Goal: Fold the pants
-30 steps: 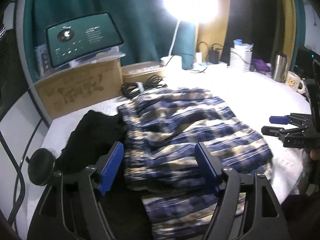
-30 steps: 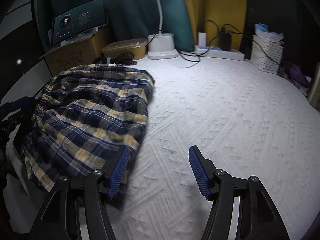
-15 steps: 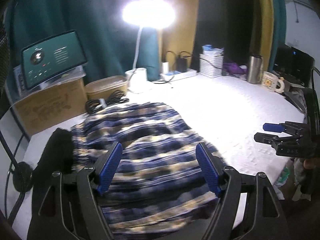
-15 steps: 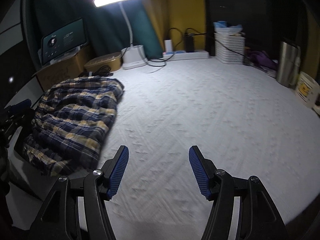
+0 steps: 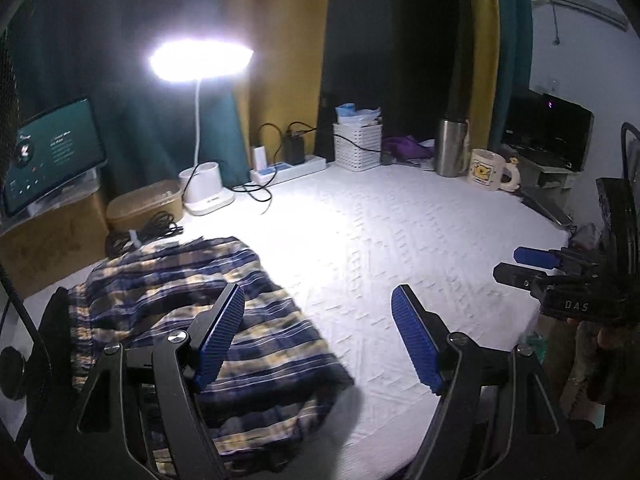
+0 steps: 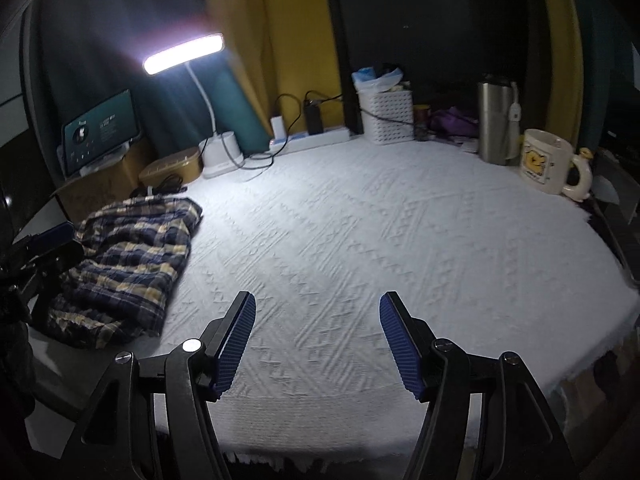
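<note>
The pants (image 5: 188, 312) are blue, navy and yellow plaid, lying in a folded heap on the left side of a white textured tablecloth (image 5: 380, 240). The right wrist view shows the pants (image 6: 132, 260) at the far left. My left gripper (image 5: 318, 336) is open above the heap's right edge, nothing between its blue pads. My right gripper (image 6: 318, 342) is open over bare cloth, well right of the pants. Each gripper shows in the other's view: the right one (image 5: 532, 266) at the right edge, the left one (image 6: 48, 248) at the left edge.
Along the back stand a lit desk lamp (image 5: 200, 60), a power strip (image 5: 288, 168), a white basket (image 5: 358, 146), a steel flask (image 5: 452, 148) and a mug (image 5: 490, 170). A cardboard box with a tablet (image 5: 48, 160) and a coiled cable (image 5: 144, 232) sit back left.
Both grippers have drawn back and swung right, away from the pants. The heap has slid to the left in both views and looks smaller. Both stay open and empty.
</note>
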`<state>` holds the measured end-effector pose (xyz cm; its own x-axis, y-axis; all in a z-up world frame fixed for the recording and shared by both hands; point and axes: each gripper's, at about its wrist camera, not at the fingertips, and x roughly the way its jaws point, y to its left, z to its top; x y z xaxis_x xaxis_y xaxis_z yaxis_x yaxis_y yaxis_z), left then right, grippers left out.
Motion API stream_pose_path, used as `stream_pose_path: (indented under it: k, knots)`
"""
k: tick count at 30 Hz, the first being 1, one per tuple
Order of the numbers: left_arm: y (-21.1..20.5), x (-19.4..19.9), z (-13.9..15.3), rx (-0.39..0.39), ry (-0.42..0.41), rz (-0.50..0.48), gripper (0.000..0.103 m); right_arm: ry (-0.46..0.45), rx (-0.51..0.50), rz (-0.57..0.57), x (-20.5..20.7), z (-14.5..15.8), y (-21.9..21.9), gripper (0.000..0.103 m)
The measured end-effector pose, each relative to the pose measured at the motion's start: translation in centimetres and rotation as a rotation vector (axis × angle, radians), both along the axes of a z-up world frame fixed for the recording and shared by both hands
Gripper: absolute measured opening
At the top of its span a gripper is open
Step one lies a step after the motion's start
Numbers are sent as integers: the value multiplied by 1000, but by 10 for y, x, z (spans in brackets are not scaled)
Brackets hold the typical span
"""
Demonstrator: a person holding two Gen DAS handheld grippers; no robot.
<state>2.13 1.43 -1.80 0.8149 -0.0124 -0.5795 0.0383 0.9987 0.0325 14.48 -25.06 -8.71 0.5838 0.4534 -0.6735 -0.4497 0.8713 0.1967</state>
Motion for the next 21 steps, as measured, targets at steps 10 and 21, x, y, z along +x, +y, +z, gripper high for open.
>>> stream_pose_path:
  k: [10, 21]
  knots:
    - [-16, -14, 39, 24, -120, -15, 85, -124, 12, -44, -17, 48, -29, 75]
    - [-18, -42, 76, 35, -231, -7, 88, -256, -1, -48, -44, 100, -35, 80]
